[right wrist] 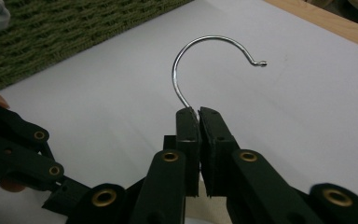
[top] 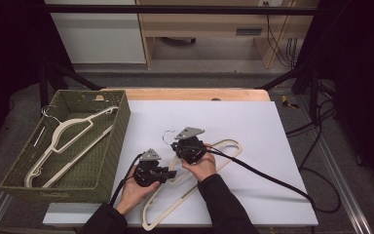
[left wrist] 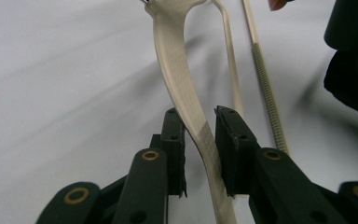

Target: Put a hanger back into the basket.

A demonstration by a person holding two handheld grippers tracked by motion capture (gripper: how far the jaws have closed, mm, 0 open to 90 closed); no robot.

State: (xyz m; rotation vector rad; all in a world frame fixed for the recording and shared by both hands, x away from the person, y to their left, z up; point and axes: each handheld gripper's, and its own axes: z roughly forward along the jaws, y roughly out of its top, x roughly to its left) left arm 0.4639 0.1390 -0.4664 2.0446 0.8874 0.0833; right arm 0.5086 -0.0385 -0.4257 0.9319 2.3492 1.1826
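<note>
The cream plastic hanger point(top: 190, 183) lies on the white counter point(top: 253, 126), long side running from seven to one o'clock, right fingers point(right wrist: 196, 122) pinching its metal hook point(right wrist: 205, 58), left fingers point(left wrist: 173, 135) clamped on its shoulder at eight o'clock.

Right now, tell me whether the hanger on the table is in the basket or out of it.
Out. The hanger lies on the white sheet beside the basket, held by both tongs; another hanger lies inside.

Hanger point(top: 190, 187) partly hidden under hands
</note>
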